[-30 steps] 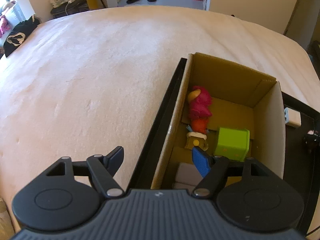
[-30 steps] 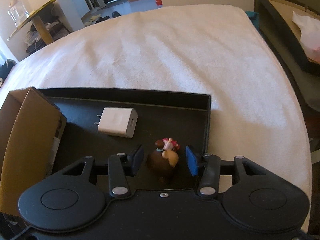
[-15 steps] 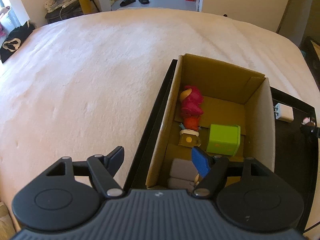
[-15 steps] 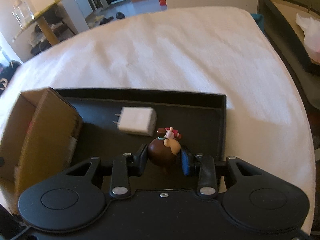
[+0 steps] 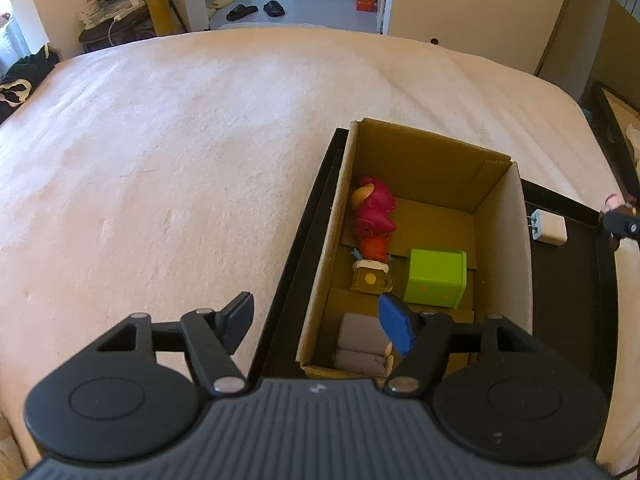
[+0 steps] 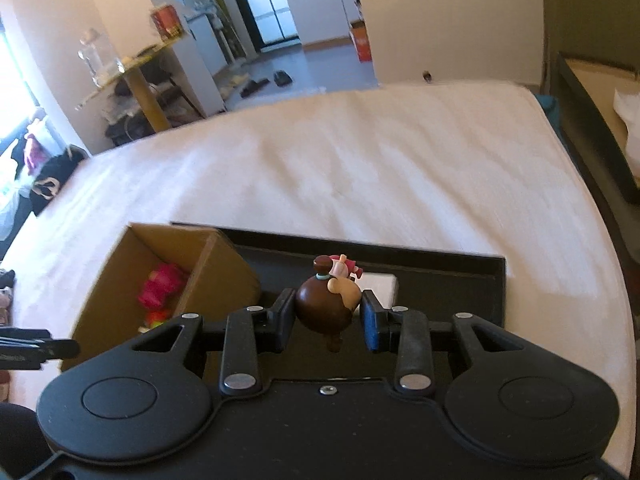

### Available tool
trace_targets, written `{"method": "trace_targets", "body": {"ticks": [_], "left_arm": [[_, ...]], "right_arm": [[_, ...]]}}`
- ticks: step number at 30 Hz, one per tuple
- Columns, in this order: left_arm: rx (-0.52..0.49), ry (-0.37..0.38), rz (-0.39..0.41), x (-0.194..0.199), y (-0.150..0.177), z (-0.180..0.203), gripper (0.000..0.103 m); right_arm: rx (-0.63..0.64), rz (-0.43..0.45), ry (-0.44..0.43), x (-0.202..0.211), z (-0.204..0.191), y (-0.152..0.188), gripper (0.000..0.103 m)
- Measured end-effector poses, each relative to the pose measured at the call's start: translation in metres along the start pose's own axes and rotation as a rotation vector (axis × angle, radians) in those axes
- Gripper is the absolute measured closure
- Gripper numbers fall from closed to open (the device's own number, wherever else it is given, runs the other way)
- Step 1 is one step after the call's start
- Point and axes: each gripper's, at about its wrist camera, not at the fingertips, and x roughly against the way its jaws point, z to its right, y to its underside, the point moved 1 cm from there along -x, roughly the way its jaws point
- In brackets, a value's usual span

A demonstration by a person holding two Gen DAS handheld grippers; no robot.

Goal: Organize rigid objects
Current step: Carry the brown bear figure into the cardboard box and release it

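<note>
My right gripper point(image 6: 328, 316) is shut on a brown round figurine point(image 6: 324, 300) with a pink bow and holds it above the black tray point(image 6: 440, 280). Just behind it, a white charger point(image 6: 384, 284) lies on the tray. An open cardboard box point(image 5: 424, 160) stands in the tray's left part and holds a pink toy point(image 5: 374, 208), a green cube point(image 5: 436, 278), a small brown mug toy point(image 5: 370, 278) and a grey piece point(image 5: 360, 340). My left gripper point(image 5: 318, 320) hovers over the box's near left wall. Its jaws are closing, and nothing is pressed between them.
The tray sits on a wide cream bed point(image 5: 160, 160). Another dark-framed tray with a white bag point(image 6: 592, 120) lies off the bed's right side. A yellow table point(image 6: 144, 92), shelves and slippers stand beyond the far edge.
My right gripper closed on the brown figurine and lifted it off the tray, tilting up toward the box. My left gripper's jaws narrowed slightly and its view shifted a little.
</note>
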Motion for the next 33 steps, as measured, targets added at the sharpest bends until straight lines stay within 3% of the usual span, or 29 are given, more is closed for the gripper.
{"method": "trace_targets", "body": {"ticks": [5, 12, 22, 33], "left_arm": [[-0.001, 0.025, 0.012, 0.004, 0.002, -0.004, 0.042], [0.022, 0.062, 0.012, 0.007, 0.001, -0.009, 0.058], [0.028, 0.095, 0.004, 0.000, 0.003, -0.019, 0.069], [0.047, 0.111, -0.033, -0.028, 0.008, -0.027, 0.079]], "right_arm": [[-0.021, 0.053, -0.043, 0.008, -0.025, -0.001, 0.069], [0.030, 0.070, -0.091, 0.009, -0.058, -0.005, 0.069], [0.090, 0.043, -0.132, -0.004, -0.095, -0.001, 0.069], [0.179, -0.013, -0.110, -0.029, -0.128, 0.012, 0.069]]}}
